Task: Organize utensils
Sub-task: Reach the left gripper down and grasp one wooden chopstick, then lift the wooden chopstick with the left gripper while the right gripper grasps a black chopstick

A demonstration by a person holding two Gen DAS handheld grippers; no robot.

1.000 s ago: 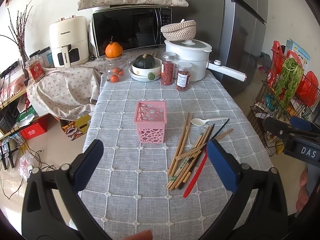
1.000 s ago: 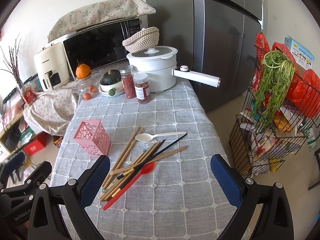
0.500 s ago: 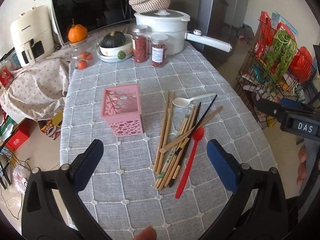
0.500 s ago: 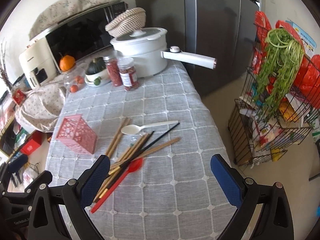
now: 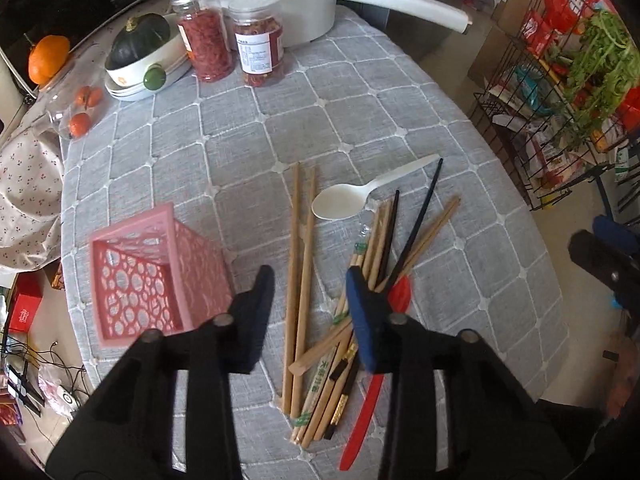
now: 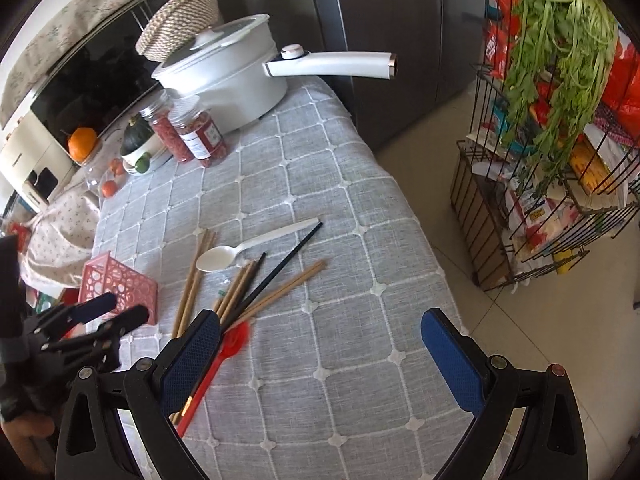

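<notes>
left hand-held gripper point(image 5: 309, 290) (jaws just closing) frames 2 chopsticks point(image 5: 298, 264).

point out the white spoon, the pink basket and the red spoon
white spoon point(image 5: 340, 202), left wrist view, on its bowl
pink basket point(image 5: 200, 256), left wrist view, on its right wall
red spoon point(image 6: 236, 338), right wrist view, on its bowl

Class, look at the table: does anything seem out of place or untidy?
Yes. The chopsticks, a white spoon and a red spoon lie loose and crisscrossed on the tablecloth, while the pink basket beside them stands empty.
</notes>
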